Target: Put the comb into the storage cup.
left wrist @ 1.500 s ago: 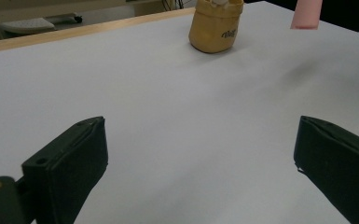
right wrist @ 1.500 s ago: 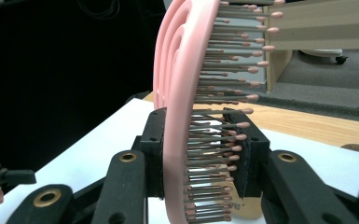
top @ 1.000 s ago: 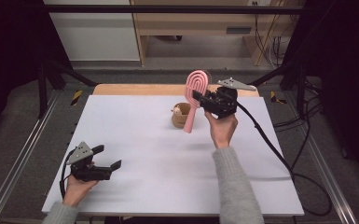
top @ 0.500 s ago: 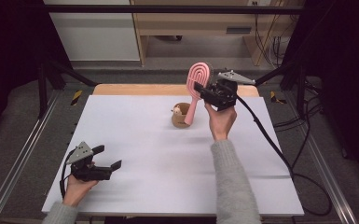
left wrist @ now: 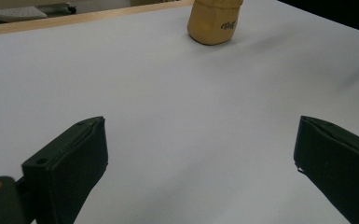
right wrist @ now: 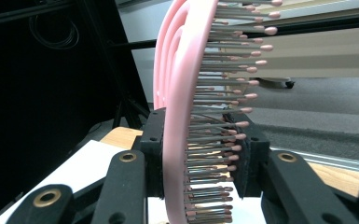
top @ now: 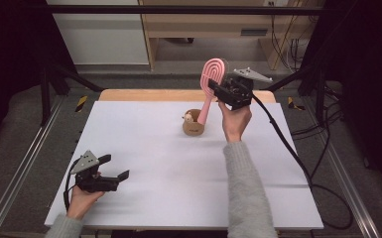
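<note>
Hairbrush (top: pixel 212 79) is pinched at its head by right gripper (top: pixel 219 90); handle tip may snag and tip wooden cup (top: pixel 193 125)

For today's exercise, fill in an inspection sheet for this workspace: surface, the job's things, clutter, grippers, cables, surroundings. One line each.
Surface: white table top, wooden strip along its far edge.
Job's things: pink hairbrush held up, its handle end down at the tan cup; a small figure sits at the cup's rim.
Clutter: nothing seen.
Grippers: right gripper shut on the brush head, bristles between the jaws; left gripper open, low over the near left corner, holding nothing.
Cables: black cable trails from the right gripper over the table's right edge to the floor.
Surroundings: metal rails, grey floor, a wooden bench beyond the table.
</note>
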The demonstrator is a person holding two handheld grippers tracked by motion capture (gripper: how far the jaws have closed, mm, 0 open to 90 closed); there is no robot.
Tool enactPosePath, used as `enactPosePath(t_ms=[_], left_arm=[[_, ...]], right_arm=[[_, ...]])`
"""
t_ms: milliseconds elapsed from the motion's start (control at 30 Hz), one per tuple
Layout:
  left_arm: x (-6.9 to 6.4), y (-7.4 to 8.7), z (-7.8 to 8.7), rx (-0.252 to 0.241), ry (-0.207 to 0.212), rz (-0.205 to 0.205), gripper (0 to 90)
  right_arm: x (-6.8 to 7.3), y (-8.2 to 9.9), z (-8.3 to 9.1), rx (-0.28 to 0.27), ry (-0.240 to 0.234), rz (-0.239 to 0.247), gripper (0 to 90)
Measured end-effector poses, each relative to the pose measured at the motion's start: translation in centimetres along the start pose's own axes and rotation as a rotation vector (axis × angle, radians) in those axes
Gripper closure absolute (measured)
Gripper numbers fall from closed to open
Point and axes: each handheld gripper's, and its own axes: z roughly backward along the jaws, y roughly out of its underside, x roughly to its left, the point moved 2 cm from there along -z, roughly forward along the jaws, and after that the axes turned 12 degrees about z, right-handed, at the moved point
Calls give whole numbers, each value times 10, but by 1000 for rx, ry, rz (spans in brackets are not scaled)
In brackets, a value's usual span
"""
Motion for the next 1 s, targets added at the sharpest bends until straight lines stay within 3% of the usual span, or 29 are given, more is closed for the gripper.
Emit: enactPosePath(t_ms=[1000], left_arm=[[1,1,-1,8,-1,5,27]], right_arm=[[-10,6,-32,6,61,-18,633]])
